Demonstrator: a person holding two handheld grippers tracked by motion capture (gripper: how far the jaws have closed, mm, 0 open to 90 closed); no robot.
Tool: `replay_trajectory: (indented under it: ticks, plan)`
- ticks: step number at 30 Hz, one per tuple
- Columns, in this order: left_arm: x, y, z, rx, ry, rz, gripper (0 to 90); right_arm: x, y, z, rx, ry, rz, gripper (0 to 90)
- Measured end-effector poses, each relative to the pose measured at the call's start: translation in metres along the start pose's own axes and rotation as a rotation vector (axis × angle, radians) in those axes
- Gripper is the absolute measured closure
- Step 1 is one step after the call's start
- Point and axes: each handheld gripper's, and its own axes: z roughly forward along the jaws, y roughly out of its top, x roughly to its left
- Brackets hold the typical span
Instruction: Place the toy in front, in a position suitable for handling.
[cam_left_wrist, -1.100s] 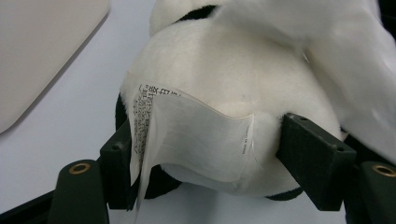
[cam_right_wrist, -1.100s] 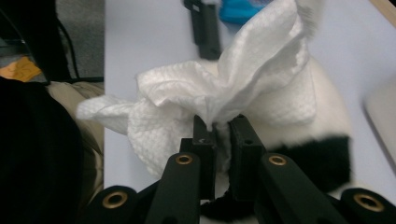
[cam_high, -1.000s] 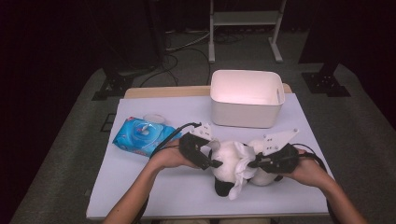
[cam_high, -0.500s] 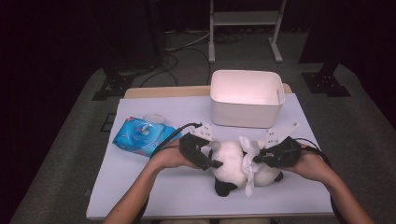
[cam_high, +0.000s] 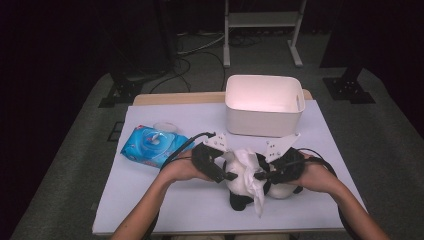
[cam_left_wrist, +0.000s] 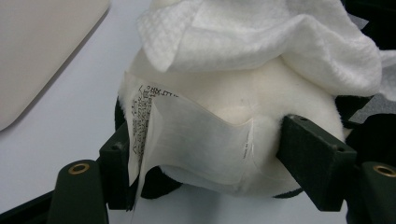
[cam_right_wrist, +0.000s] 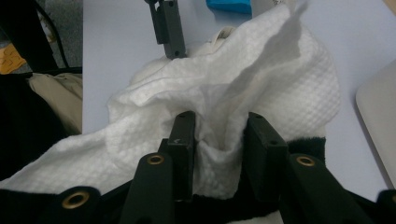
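White table (cam_high: 150, 200) under dark surroundings. Panda (cam_left_wrist: 261, 102) lies just in front of the bin (cam_high: 264, 107), clenched by the left gripper (cam_high: 226, 175). Right gripper (cam_right_wrist: 219, 140), just opening, loosely straddles the wipe (cam_right_wrist: 261, 88) draped on the panda. Wiping is best done with the panda held steady and the wipe regripped firmly.

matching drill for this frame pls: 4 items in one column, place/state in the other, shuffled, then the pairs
1 wipe
2 plush panda
3 wipes pack
4 white tub

A squeezed between the left gripper's jaws
B at the far side of the table
C draped over the panda
D blue, left of the hands

Pairs: 1-C, 2-A, 3-D, 4-B
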Motion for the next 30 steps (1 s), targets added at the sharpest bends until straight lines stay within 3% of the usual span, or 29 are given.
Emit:
replay_trajectory:
  ticks: [6,14,22,25,30]
  plan:
    - [0.0,-0.002,-0.001,-0.001,0.005,-0.004,27.1,0.001,0.0,0.005,-0.023,0.012,-0.01,82.4]
    - [0.0,0.0,-0.001,-0.01,-0.007,-0.007,27.0,-0.004,-0.005,-0.008,-0.005,-0.01,-0.002,83.5]
    - [0.0,0.001,-0.001,-0.006,-0.008,-0.001,26.6,-0.022,-0.023,-0.021,0.019,-0.071,0.065,83.3]
    - [0.0,0.002,-0.003,-0.002,-0.01,0.006,25.9,-0.024,-0.028,-0.021,0.0,-0.054,0.091,83.4]
    - [-0.002,0.006,-0.013,-0.007,-0.003,0.012,25.3,-0.017,-0.025,-0.009,0.002,-0.005,0.086,83.5]
